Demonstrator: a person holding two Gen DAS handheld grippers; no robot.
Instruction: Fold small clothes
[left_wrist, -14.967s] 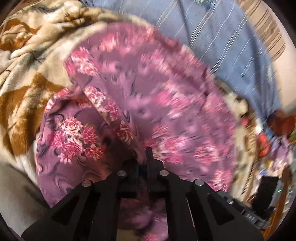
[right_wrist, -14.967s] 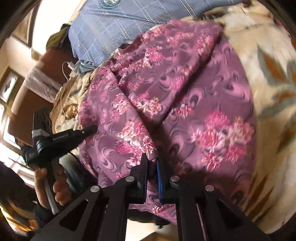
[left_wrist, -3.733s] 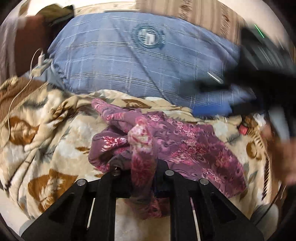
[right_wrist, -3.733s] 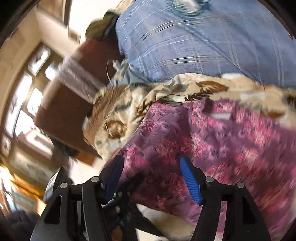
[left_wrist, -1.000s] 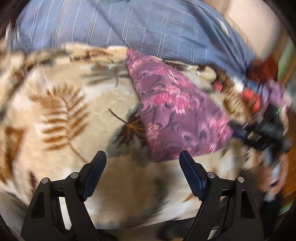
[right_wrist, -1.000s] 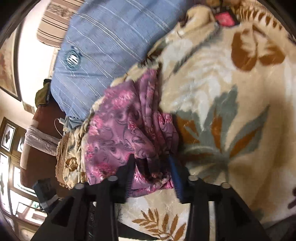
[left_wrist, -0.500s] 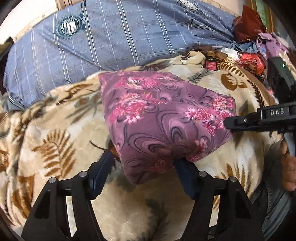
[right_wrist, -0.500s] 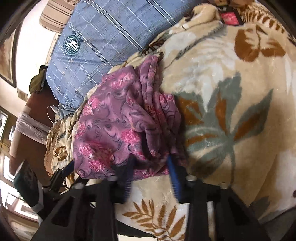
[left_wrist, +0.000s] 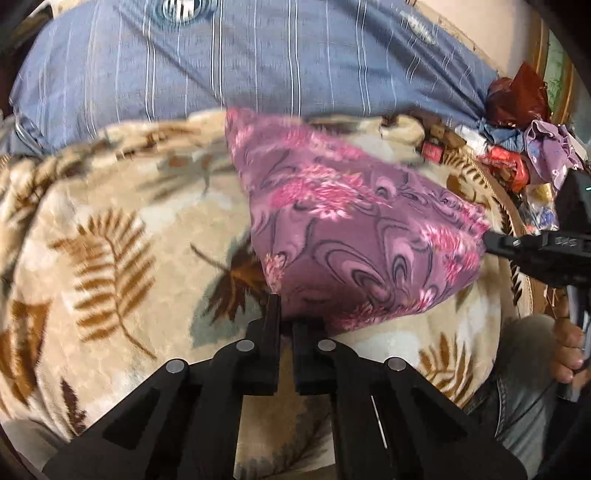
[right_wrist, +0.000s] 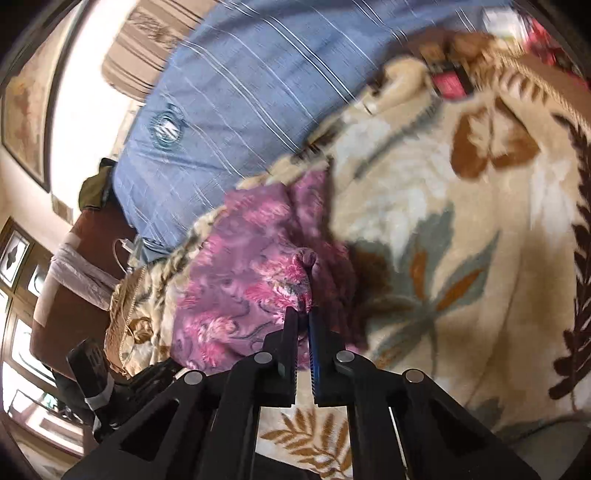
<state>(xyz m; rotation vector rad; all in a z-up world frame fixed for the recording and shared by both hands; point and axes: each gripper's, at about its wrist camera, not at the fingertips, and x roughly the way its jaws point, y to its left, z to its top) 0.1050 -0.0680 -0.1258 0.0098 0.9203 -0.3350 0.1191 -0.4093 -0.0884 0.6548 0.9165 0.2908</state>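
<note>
A purple cloth with pink flowers (left_wrist: 354, 236) lies folded on a beige leaf-print blanket (left_wrist: 110, 258). My left gripper (left_wrist: 286, 317) is shut on the cloth's near left corner. The right gripper (left_wrist: 491, 242) reaches in from the right in this view and touches the cloth's far right corner. In the right wrist view the same purple cloth (right_wrist: 243, 288) bunches up in front of my right gripper (right_wrist: 302, 317), which is shut on its near edge. The left gripper's black body (right_wrist: 122, 384) shows at the lower left there.
A large blue striped pillow (left_wrist: 258, 62) lies behind the blanket. Loose coloured cloths and bags (left_wrist: 524, 140) pile up at the far right. A person's hand (left_wrist: 569, 350) and a jeans-clad leg (left_wrist: 524, 413) sit at the right edge. A brown armchair (right_wrist: 70, 280) stands beyond the bed.
Both grippers have closed onto the purple cloth, the left on one near corner and the right on the opposite end. A second ago the left jaws stood wide over the blanket.
</note>
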